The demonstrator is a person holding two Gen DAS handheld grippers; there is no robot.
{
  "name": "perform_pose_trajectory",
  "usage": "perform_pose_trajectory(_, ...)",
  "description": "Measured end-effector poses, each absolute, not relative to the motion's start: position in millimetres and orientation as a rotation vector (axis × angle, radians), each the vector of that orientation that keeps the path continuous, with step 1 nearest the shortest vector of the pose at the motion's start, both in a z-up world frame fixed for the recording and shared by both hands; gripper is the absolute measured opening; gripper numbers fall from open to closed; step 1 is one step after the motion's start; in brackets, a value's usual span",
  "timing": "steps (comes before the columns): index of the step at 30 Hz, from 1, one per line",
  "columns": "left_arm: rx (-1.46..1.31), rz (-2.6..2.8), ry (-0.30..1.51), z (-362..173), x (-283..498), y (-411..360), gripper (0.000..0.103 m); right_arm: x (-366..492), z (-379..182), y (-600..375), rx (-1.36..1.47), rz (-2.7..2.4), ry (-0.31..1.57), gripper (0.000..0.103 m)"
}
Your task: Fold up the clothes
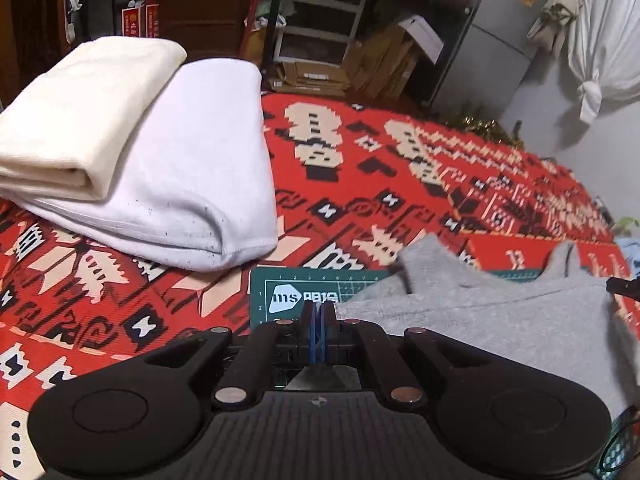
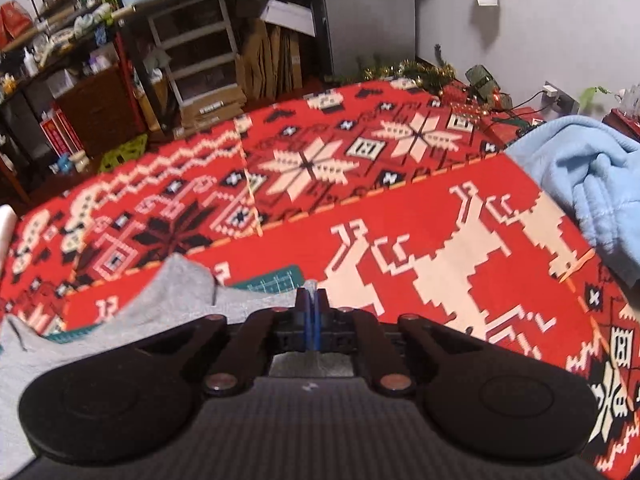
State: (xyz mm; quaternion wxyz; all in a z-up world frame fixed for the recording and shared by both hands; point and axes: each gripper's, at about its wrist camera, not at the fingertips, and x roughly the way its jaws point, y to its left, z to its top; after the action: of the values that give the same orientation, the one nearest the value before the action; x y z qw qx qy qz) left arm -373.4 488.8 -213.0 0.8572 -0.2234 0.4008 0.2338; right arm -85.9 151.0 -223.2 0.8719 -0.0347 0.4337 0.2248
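Red patterned cloth (image 1: pixel 400 184) is covering the whole worktop, woven with cream and black snowflake and reindeer figures, and a cluttered room is showing behind it: shelving, one plastic drawer unit (image 1: pixel 320 12), flattened cardboard boxes (image 1: pixel 372 68) and one grey fridge (image 1: pixel 500 36).

Two folded garments are lying stacked at the left of the left wrist view: one white folded piece (image 1: pixel 200 168) is resting on the cloth, and one cream folded piece (image 1: pixel 80 120) is sitting on top of it, shifted to the left. One grey garment (image 1: pixel 500 320) is lying unfolded near the front of the worktop, partly covering one green cutting mat (image 1: pixel 296 288); its two pointed corners are sticking up at the far edge. One light blue fleece (image 2: pixel 588 184) is lying bunched at the right side of the right wrist view, well apart from the grey garment.

Two tools are showing. The left hand-held gripper (image 1: pixel 319 312) is sitting with its fingers pressed together at the left edge of the grey garment; whether any fabric is caught between them I cannot tell. The right hand-held gripper (image 2: pixel 311 300) is likewise closed, its tips lying at the right edge of the same garment, and again a pinch on the cloth cannot be confirmed.
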Motion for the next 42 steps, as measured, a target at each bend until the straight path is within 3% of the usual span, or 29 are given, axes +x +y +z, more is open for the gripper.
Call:
perform_pose_trajectory(4, -0.457, 0.495, 0.861, -218.0, -372.1, 488.7, 0.004, -84.3, -229.7, 151.7, -0.059, 0.459, 0.91, 0.005)
perform_pose_trajectory(5, -0.454, 0.496, 0.86, -217.7, -372.2, 488.9, 0.005, -84.1, -229.0, 150.5, -0.053, 0.459, 0.909, 0.012)
perform_pose_trajectory(9, -0.459, 0.504, 0.85, -213.7, -376.3, 491.6, 0.006, -88.1, -217.5, 140.2, -0.028, 0.459, 0.902, 0.018)
perform_pose_trajectory(15, -0.572, 0.418, 0.815, -198.2, -395.5, 489.1, 0.007, -118.3, -200.2, 123.0, -0.02, 0.539, 0.901, 0.019)
perform_pose_trajectory(17, -0.6, 0.379, 0.81, -195.3, -401.3, 481.6, 0.017, -131.0, -197.8, 117.0, -0.018, 0.581, 0.905, 0.019)
perform_pose_trajectory(18, -0.613, 0.363, 0.806, -194.6, -403.8, 477.5, 0.029, -135.4, -198.0, 114.6, -0.013, 0.595, 0.908, 0.019)
perform_pose_trajectory(19, -0.619, 0.358, 0.803, -195.4, -405.1, 473.1, 0.032, -139.5, -198.3, 112.2, -0.007, 0.607, 0.91, 0.019)
perform_pose_trajectory(26, -0.569, 0.395, 0.91, -213.6, -395.0, 452.2, 0.023, -154.2, -201.2, 88.7, 0.066, 0.626, 0.928, 0.019)
perform_pose_trajectory(29, -0.554, 0.403, 0.93, -217.8, -396.6, 443.9, 0.013, -155.9, -206.4, 81.9, 0.068, 0.624, 0.94, 0.019)
perform_pose_trajectory(30, -0.547, 0.408, 0.932, -218.8, -397.7, 441.3, 0.004, -156.0, -208.1, 79.9, 0.07, 0.623, 0.944, 0.019)
perform_pose_trajectory(42, -0.51, 0.505, 0.929, -219.2, -409.3, 439.3, 0.003, -146.5, -232.4, 68.7, 0.024, 0.565, 0.973, 0.019)
